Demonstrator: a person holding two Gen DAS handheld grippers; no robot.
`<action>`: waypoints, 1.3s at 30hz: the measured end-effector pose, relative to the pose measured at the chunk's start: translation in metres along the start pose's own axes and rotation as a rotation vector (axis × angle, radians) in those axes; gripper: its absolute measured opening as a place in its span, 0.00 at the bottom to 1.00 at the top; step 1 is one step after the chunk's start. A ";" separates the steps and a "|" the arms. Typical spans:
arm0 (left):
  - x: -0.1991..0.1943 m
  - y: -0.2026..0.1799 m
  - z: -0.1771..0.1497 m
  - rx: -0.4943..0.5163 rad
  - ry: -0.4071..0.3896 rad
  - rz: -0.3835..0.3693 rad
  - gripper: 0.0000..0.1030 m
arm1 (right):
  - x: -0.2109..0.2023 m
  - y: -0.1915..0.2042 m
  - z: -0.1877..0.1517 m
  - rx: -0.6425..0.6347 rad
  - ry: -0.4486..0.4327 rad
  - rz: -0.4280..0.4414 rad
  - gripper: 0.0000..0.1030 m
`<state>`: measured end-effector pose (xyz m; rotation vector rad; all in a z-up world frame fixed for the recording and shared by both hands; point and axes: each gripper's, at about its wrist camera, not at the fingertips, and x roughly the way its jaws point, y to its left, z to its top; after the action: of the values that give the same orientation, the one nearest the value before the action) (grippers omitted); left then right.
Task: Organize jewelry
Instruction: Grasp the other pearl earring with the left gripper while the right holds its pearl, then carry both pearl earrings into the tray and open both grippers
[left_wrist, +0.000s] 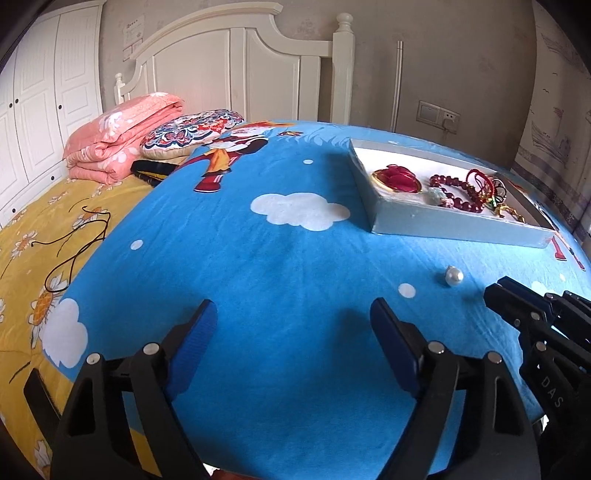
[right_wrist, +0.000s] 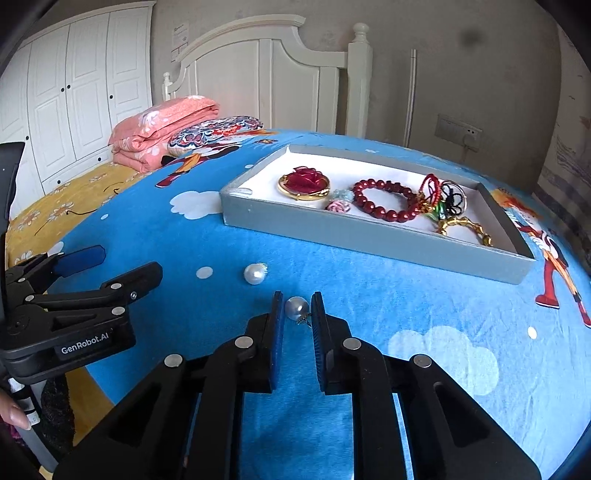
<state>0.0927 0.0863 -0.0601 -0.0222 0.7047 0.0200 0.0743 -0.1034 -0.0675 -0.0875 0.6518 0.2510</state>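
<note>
A grey jewelry box (right_wrist: 369, 236) lies on the blue blanket and holds a red rose brooch (right_wrist: 304, 182), a red bead bracelet (right_wrist: 384, 201), a gold bracelet (right_wrist: 465, 227) and other pieces. My right gripper (right_wrist: 297, 310) is shut on a pearl earring (right_wrist: 296, 308) at the blanket's surface. A second pearl (right_wrist: 255, 274) lies loose just beyond it and to the left; it also shows in the left wrist view (left_wrist: 453, 276). My left gripper (left_wrist: 293, 321) is open and empty above the blanket, left of the right gripper (left_wrist: 517, 306). The box shows in the left wrist view (left_wrist: 454, 221).
A black cord (left_wrist: 70, 243) lies on the yellow bedsheet (left_wrist: 29, 229) at left. A folded pink quilt (left_wrist: 118, 136) and patterned pillow (left_wrist: 188, 129) sit near the white headboard (left_wrist: 236, 62). A white wardrobe (right_wrist: 66, 85) stands at left.
</note>
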 end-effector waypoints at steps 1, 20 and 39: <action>0.000 -0.008 0.001 0.010 0.000 -0.013 0.79 | -0.003 -0.007 -0.001 0.013 -0.003 -0.012 0.15; 0.025 -0.115 0.021 0.090 0.021 -0.069 0.29 | -0.025 -0.097 -0.029 0.207 -0.024 -0.065 0.15; 0.004 -0.125 -0.002 0.114 -0.037 -0.084 0.13 | -0.026 -0.093 -0.029 0.189 -0.035 -0.070 0.15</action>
<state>0.0980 -0.0383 -0.0628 0.0578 0.6667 -0.0997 0.0608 -0.2028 -0.0746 0.0754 0.6334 0.1219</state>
